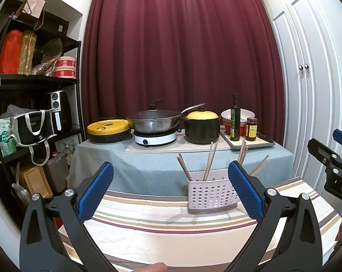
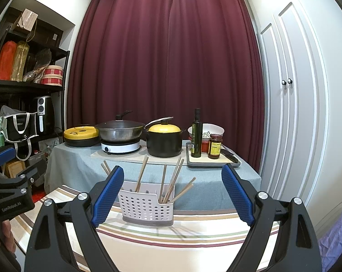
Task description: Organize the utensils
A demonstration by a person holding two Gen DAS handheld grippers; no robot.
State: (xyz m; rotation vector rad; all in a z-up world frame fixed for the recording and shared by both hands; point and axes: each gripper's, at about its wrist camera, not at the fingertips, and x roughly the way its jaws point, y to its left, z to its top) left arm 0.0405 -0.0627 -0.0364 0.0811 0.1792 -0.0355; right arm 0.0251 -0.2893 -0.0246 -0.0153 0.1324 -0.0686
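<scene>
Chopsticks [image 2: 171,181] stand splayed in a white perforated holder [image 2: 146,206] near the striped counter's [image 2: 193,233] far edge. Both grippers, left [image 1: 171,192] and right [image 2: 173,195], hover empty with jaws spread. Judged best: pinch one stick low and straighten it gently.

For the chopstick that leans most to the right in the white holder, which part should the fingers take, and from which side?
Take the leaning chopstick on its bare upper shaft, above the holder rim, coming from above and the right. It tilts outward, away from the other sticks, so that stretch is free. The open right gripper probably suits best.
</scene>
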